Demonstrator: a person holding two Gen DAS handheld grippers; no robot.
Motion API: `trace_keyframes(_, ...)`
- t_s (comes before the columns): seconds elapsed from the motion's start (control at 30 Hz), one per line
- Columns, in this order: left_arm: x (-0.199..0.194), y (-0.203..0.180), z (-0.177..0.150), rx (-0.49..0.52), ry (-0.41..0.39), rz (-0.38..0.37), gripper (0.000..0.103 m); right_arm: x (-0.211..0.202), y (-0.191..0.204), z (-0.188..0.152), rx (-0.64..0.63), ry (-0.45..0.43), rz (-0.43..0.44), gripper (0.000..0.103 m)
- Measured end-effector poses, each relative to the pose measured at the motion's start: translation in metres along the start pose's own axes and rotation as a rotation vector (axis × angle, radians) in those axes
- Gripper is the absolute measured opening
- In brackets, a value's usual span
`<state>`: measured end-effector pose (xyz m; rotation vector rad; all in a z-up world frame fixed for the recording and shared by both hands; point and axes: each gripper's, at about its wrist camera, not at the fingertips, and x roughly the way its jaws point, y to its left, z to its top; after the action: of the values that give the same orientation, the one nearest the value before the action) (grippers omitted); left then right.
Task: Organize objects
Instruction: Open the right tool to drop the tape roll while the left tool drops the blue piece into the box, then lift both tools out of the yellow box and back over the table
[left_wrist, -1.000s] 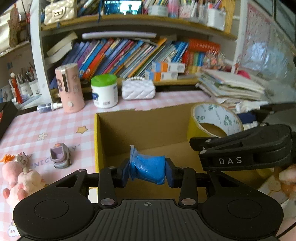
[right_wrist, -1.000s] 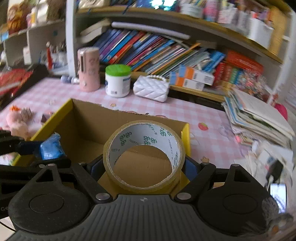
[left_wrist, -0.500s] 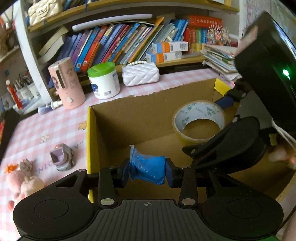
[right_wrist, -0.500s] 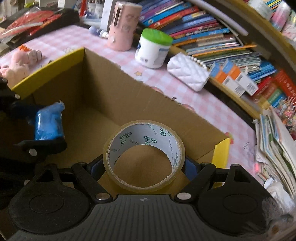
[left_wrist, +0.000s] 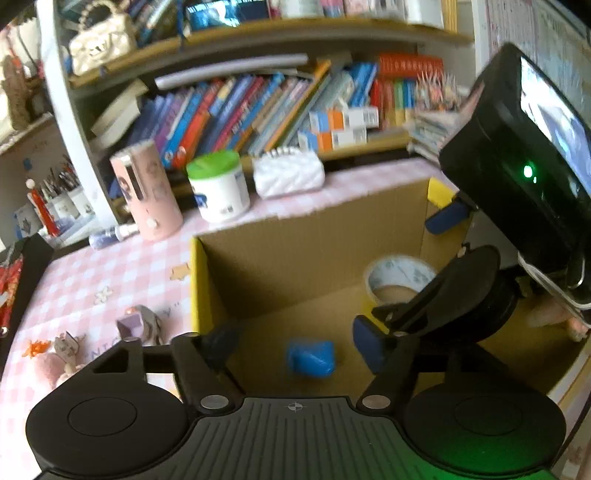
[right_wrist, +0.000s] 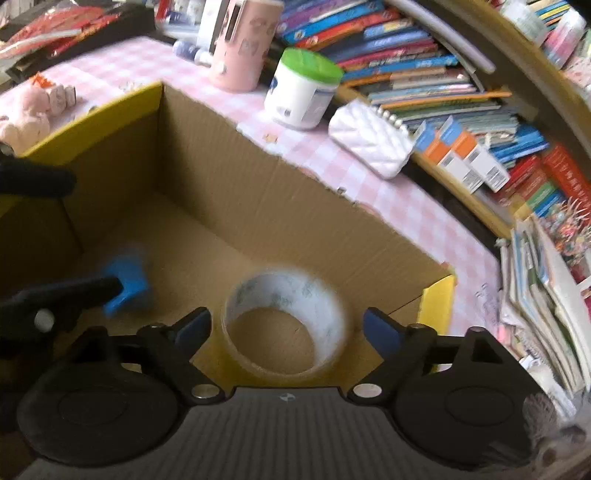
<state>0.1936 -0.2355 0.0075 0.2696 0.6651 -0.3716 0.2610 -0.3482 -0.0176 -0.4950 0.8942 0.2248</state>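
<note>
The left gripper (left_wrist: 295, 345) is seen with its jaws spread wide above the open cardboard box (left_wrist: 314, 243), and nothing is held between them. A small blue packet (left_wrist: 311, 357) is seen in the box interior, between the two fingers but touching neither; its outline is blurred, and whether it rests on the box floor cannot be told. In the right wrist view the same packet (right_wrist: 127, 284) is found toward the left side of the box (right_wrist: 258, 206), partly covered by a black finger of the left gripper (right_wrist: 55, 236). The right gripper (right_wrist: 286, 328) is likewise held wide apart, with the roll of tape (right_wrist: 286, 321) lying between its fingers and clear of both blue pads (right_wrist: 380, 334). In the left wrist view the roll (left_wrist: 400, 278) is seen toward the right of the box, partly hidden by the right gripper (left_wrist: 447, 258). The box stands on a bench covered with a pink checked cloth (left_wrist: 122, 273). Behind the box, a white jar with a green lid (left_wrist: 218, 186), a pink cylinder (left_wrist: 146, 195) and a white quilted purse (left_wrist: 290, 175) are noted, with a shelf of books (left_wrist: 258, 107) beyond. A pink plush toy (right_wrist: 24, 114) is seen on the cloth left of the box.
</note>
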Motion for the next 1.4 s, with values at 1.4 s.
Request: trace_keyframes(1.4,-0.149,0.061,-0.128,-0.111,-0.103,0.021,0.085,-0.169,0.13,-0.121,0.672,-0.154,-0.262,0.092)
